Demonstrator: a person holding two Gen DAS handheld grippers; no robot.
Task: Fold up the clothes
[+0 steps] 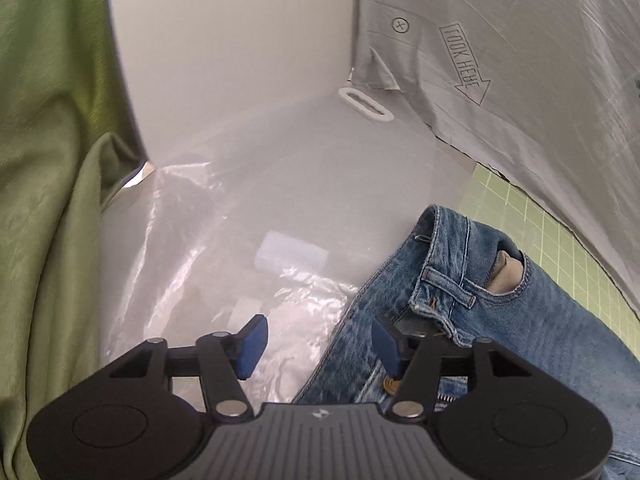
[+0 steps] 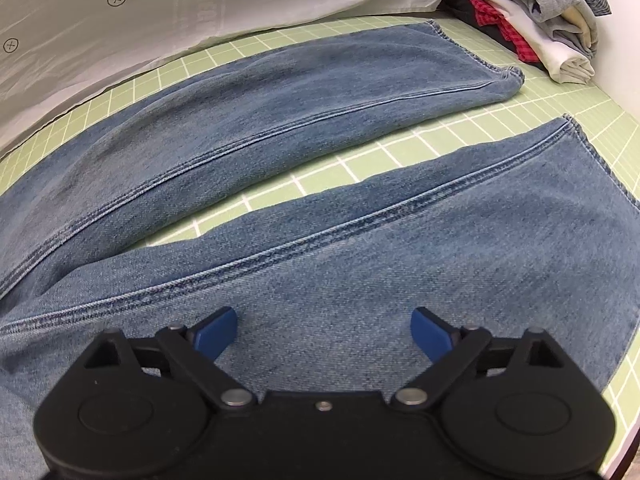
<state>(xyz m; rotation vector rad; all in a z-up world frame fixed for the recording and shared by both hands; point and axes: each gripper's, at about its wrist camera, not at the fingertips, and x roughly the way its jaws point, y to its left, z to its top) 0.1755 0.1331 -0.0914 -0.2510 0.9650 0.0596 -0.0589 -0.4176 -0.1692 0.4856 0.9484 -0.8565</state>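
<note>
Under your right jaws, the jeans [image 2: 360,280] are matt denim; ahead of your left jaws, glossy crinkled plastic film [image 1: 208,248].

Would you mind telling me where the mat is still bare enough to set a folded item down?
A bare wedge of green grid mat lies between the two jeans legs, widening toward the hems. Another strip runs between the far leg's hem and the stack of folded clothes. That corner is crowded. At the waistband, only a narrow strip of mat shows beside the grey printed sheet.
</note>
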